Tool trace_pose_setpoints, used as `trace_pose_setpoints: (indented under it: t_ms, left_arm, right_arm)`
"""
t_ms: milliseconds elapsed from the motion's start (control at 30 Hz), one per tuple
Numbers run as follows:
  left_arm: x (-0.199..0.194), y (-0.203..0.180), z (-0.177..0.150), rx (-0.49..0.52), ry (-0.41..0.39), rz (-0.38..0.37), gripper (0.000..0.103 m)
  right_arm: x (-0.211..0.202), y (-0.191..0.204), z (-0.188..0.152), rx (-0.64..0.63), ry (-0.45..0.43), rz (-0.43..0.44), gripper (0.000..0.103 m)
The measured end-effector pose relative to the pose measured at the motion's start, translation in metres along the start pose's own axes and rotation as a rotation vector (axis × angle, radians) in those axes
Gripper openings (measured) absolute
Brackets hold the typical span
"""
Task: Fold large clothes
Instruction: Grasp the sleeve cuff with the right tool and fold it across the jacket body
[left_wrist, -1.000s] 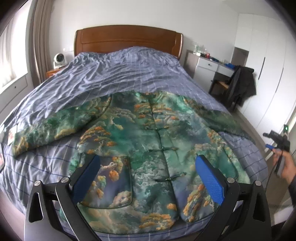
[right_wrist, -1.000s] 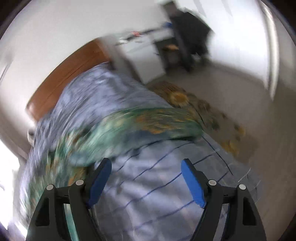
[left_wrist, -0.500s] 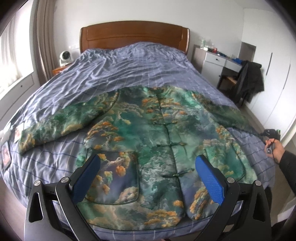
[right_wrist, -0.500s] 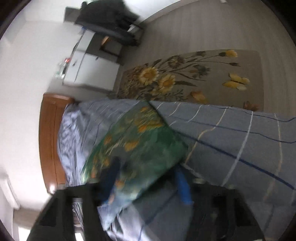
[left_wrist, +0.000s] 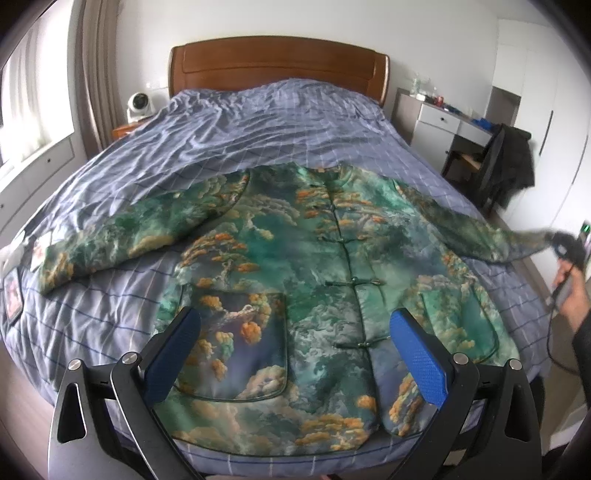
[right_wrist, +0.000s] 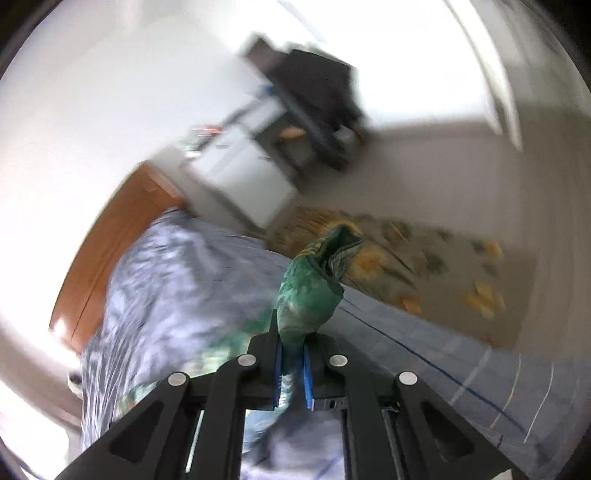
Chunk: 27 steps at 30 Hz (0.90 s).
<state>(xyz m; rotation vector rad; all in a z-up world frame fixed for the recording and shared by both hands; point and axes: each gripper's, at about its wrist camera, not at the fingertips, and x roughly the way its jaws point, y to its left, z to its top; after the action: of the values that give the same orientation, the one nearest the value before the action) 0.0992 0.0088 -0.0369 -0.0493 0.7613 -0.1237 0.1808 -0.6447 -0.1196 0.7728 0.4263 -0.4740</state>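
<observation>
A large green jacket (left_wrist: 314, 266) with orange cloud print lies front up, spread across the blue checked bed (left_wrist: 258, 125). Its left sleeve (left_wrist: 122, 236) lies flat toward the bed's left edge. My left gripper (left_wrist: 295, 354) is open and empty, held above the jacket's hem. My right gripper (right_wrist: 291, 373) is shut on the cuff of the jacket's right sleeve (right_wrist: 314, 291) and holds it lifted off the bed. In the left wrist view the right gripper (left_wrist: 567, 245) is at the far right, with the right sleeve (left_wrist: 480, 236) stretched up to it.
A wooden headboard (left_wrist: 277, 62) stands at the far end. A white desk (left_wrist: 443, 118) and a chair with a dark coat (left_wrist: 506, 166) stand to the right. A flowered rug (right_wrist: 406, 266) lies on the floor beside the bed. A white fan (left_wrist: 138, 105) sits at the left.
My right gripper has reached the right sleeve's cuff, shut on it and lifted it off the bed. My left gripper has stayed open while its view shifted slightly.
</observation>
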Motion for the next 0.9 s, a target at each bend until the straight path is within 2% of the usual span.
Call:
trace_pose_setpoints:
  t_ms: [100, 233, 367, 433, 667, 833, 900]
  left_arm:
    - [0.0, 0.005, -0.003, -0.018, -0.004, -0.001, 0.102]
    - [0.001, 0.013, -0.01, -0.046, 0.001, -0.009, 0.102]
    - [-0.001, 0.024, -0.018, -0.058, 0.001, 0.003, 0.102]
    - [-0.002, 0.03, -0.022, -0.072, 0.004, 0.013, 0.102]
    - [0.007, 0.049, -0.035, -0.133, 0.037, 0.031, 0.102]
    - [0.011, 0.045, -0.038, -0.097, 0.052, 0.043, 0.102]
    - [0.015, 0.042, -0.038, -0.078, 0.061, 0.037, 0.102]
  right_arm:
    - [-0.04, 0.063, 0.002, -0.197, -0.054, 0.106, 0.009]
    - [-0.1, 0.148, -0.024, -0.46, -0.107, 0.249, 0.009]
    - [-0.139, 0.221, -0.083, -0.726, -0.117, 0.356, 0.009]
    - [-0.146, 0.25, -0.123, -0.85, -0.085, 0.397, 0.009]
    - [-0.139, 0.289, -0.261, -1.115, 0.122, 0.483, 0.009]
    - [-0.114, 0.275, -0.347, -1.259, 0.223, 0.444, 0.01]
    - [-0.114, 0.264, -0.37, -1.281, 0.265, 0.42, 0.018]
